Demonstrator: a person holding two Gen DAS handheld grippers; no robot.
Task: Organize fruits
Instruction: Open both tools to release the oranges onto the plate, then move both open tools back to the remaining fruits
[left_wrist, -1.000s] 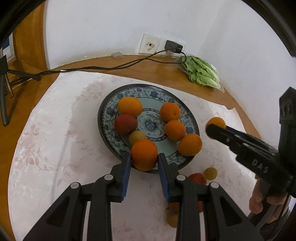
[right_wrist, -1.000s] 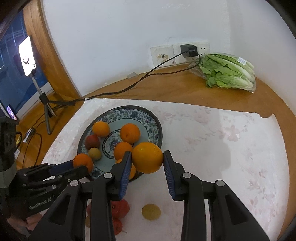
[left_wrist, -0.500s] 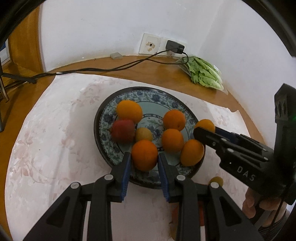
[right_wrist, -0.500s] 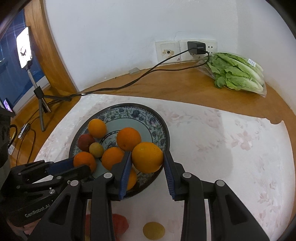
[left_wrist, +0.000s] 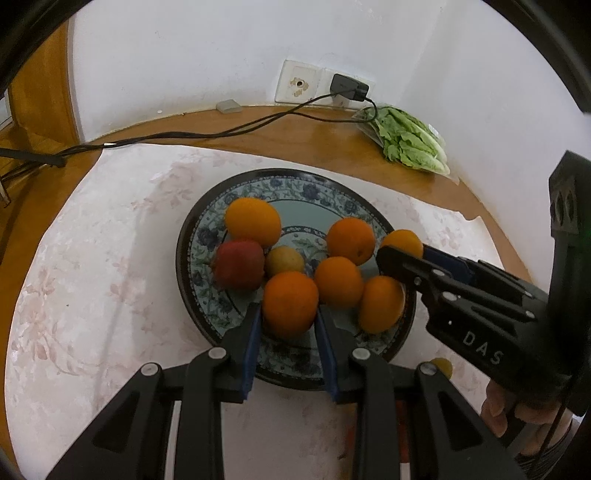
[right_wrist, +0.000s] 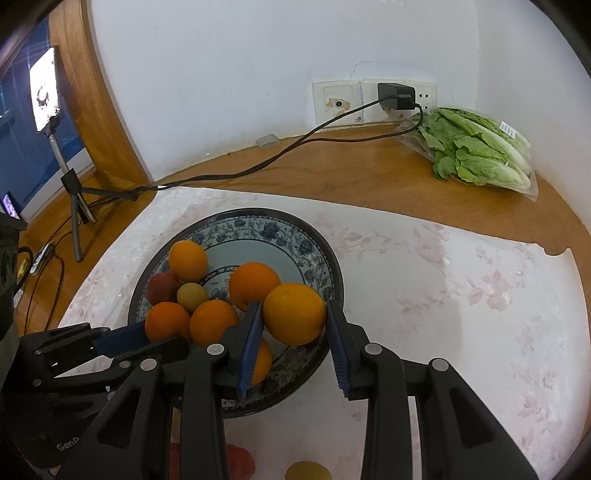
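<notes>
Left gripper (left_wrist: 290, 325): it is clamped on an orange (left_wrist: 290, 303), pads pressed on both sides. It holds the fruit low over the near side of the plate, likely so it can be set down softly and not roll.
Right gripper (right_wrist: 294, 339): it is clamped on a second orange (right_wrist: 294, 313) the same way, over the plate's right edge.
Plate (left_wrist: 295, 181): blue and flowery, on the pale cloth (left_wrist: 92, 277) in the middle of the tabletop. It looks like the home for the fruit.
Fruit on the plate: four oranges, a red fruit (left_wrist: 239, 264) and a small yellow fruit (left_wrist: 284, 260), bunched close together.
Fruit still off the plate: a small yellow one (right_wrist: 307, 471) and something red lie on the cloth near the grippers.
Lettuce bag (right_wrist: 476, 149): far back by the wall, well apart. It is not fruit, so it likely stays.
Next, I think: let both oranges go in bare spots.
</notes>
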